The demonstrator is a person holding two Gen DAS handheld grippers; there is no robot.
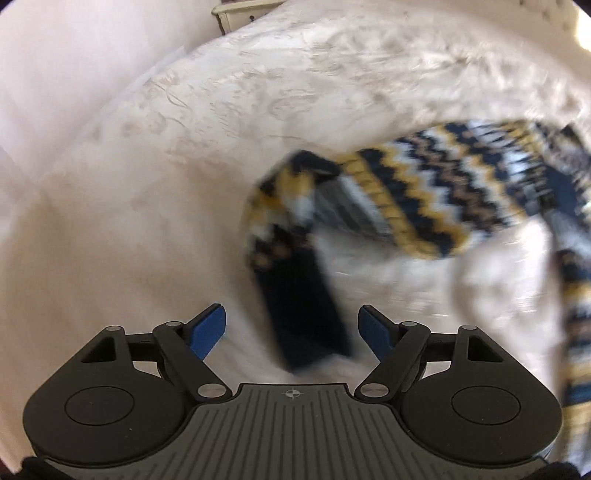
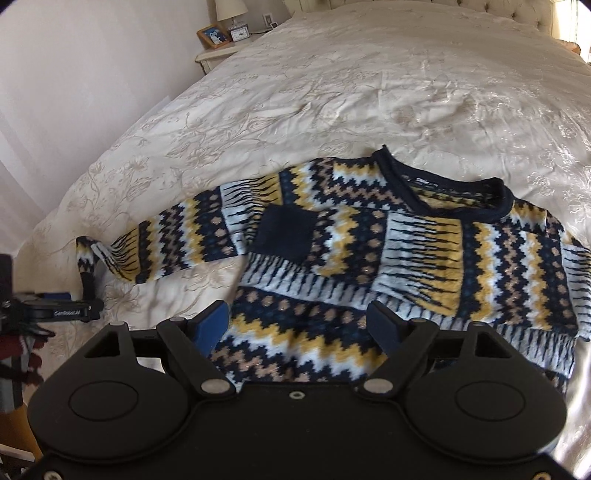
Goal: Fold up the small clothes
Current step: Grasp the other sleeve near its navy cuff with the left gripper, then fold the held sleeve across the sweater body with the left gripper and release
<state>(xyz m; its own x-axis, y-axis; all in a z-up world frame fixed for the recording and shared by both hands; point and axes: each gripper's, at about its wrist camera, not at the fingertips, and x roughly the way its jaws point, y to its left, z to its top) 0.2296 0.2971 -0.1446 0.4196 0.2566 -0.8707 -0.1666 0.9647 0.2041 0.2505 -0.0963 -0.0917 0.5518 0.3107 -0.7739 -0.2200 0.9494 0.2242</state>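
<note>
The sweater (image 2: pixel 369 254) is spread on the bed (image 2: pixel 332 92), its long axis crosswise, directly ahead of the empty, wide-open right hand-held gripper (image 2: pixel 295 325). Its sleeve cuff (image 1: pixel 306 314), blurred, seemingly lies between the parted jaws of the left hand-held gripper (image 1: pixel 293 328), likely the nearer.

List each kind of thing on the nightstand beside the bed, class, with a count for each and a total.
Lamp: 1
Picture frame: 1
Clock: 1
Total: 3, all on the nightstand, as seen from the right wrist.
</note>
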